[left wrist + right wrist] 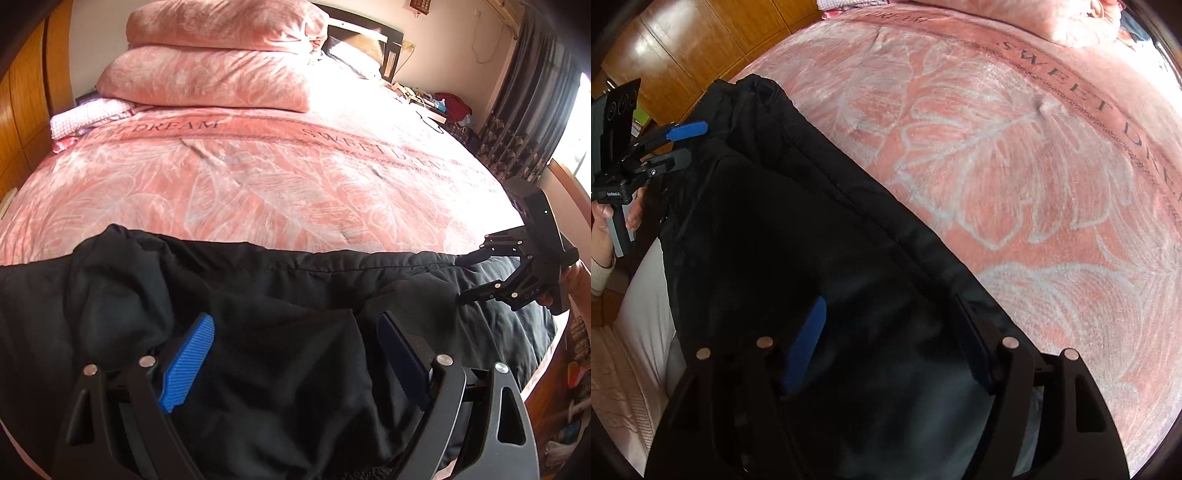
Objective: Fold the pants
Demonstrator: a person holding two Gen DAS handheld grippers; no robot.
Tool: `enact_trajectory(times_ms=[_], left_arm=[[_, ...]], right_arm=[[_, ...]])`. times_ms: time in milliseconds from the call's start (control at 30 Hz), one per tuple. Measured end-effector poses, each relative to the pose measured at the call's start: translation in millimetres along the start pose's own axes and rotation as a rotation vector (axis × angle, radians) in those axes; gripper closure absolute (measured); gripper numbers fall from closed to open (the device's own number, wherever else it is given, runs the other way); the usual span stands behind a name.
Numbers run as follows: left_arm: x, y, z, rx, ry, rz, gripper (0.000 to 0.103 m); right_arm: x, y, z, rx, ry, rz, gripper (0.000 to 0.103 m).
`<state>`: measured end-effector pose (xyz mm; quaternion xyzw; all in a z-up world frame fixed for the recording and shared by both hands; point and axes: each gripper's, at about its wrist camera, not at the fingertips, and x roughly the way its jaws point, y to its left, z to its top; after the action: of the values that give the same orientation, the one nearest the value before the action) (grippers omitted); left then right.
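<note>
Your left gripper (295,354) hangs over the black pants (258,295), jaws spread wide, gripping nothing. Pants lie stretched along the near edge of the pink bed (258,177). Your right gripper (890,350): jaws wide apart too, above the pants' right end, nothing clamped.
</note>
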<state>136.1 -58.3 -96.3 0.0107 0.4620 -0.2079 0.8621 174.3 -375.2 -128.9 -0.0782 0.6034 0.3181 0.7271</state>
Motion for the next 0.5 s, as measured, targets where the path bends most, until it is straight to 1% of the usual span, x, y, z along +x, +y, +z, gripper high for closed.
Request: enact_trajectory(times_ms=[33, 67, 100, 133, 167, 233, 267, 333, 367, 400, 467, 500], left_arm=[[2.5, 0.4, 4.2, 0.006, 0.006, -0.011, 0.012], [4.6, 1.4, 8.4, 0.015, 0.012, -0.02, 0.012], [5.9, 2.9, 12.2, 0.026, 0.017, -0.03, 0.012], [7.2, 5.4, 16.6, 0.034, 0.021, -0.038, 0.012], [8.4, 8.7, 21.5, 0.039, 0.024, -0.043, 0.012], [9.4, 17.4, 32.9, 0.041, 0.024, -0.07, 0.012], [9.3, 22.4, 39.1, 0.035, 0.024, -0.104, 0.013], [10.6, 27.2, 52.0, 0.039, 0.036, -0.21, 0.013], [13.2, 26.8, 57.4, 0.052, 0.056, -0.266, 0.013], [19.0, 25.2, 63.0, 0.076, 0.092, -0.329, 0.013], [33.5, 19.3, 70.6, 0.14, 0.183, -0.478, 0.013], [41.6, 16.7, 74.0, 0.173, 0.223, -0.511, 0.013]], right_arm=[[2.7, -1.5, 0.2, -0.006, 0.01, 0.012, 0.041], [3.2, -1.9, 1.1, -0.021, 0.018, 0.015, 0.061], [1.6, -2.7, 2.2, -0.035, 0.025, 0.023, 0.074], [-1.0, -4.7, 3.3, -0.037, 0.033, 0.037, 0.089], [-3.9, -6.9, 3.7, -0.033, 0.033, 0.051, 0.094], [-11.1, -6.8, 3.0, -0.043, 0.015, 0.056, 0.098], [-16.1, -6.3, 2.7, -0.049, -0.003, 0.051, 0.098], [-31.6, -7.7, -0.4, -0.045, -0.078, 0.036, 0.098], [-38.9, -11.1, -2.3, -0.025, -0.125, 0.03, 0.098], [-43.0, -13.8, -4.7, -0.014, -0.153, 0.021, 0.098], [-42.0, -17.3, -10.1, -0.002, -0.163, -0.002, 0.098], [-39.6, -18.8, -12.6, 0.006, -0.158, 0.0, 0.098]])
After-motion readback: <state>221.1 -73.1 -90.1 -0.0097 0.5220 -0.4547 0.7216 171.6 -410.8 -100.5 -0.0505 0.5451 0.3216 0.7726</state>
